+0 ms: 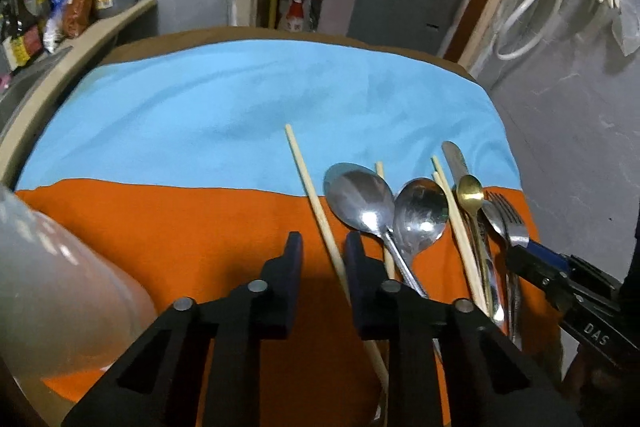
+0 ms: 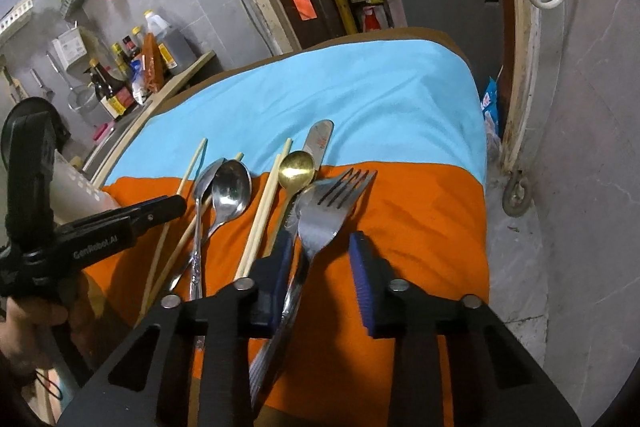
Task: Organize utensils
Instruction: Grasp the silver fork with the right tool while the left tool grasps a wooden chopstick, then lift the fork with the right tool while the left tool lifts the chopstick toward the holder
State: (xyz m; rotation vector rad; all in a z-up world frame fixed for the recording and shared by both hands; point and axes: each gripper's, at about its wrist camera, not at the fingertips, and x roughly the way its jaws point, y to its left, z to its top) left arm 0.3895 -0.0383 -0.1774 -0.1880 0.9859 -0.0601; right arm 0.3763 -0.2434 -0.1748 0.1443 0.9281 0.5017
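The left tool [image 1: 323, 247] straddles a chopstick [image 1: 316, 203], its jaws narrowed but not visibly pinching it. The right tool [image 2: 322, 251] brackets the fork [image 2: 320, 223] handle the same way — gap still showing. Both utensils lie among spoons [image 1: 384, 203] on the orange cloth [image 1: 160, 227] over the bench, bunched for sorting — one per tool.

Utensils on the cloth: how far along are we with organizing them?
Done: nothing visible; the spoons and knife lie mixed with the rest in one cluster on the cloth. In hand: the left gripper straddles one chopstick, the right gripper straddles the fork handle; gaps show beside both, so neither looks clamped yet. Left: grip, then sort the whole cluster.
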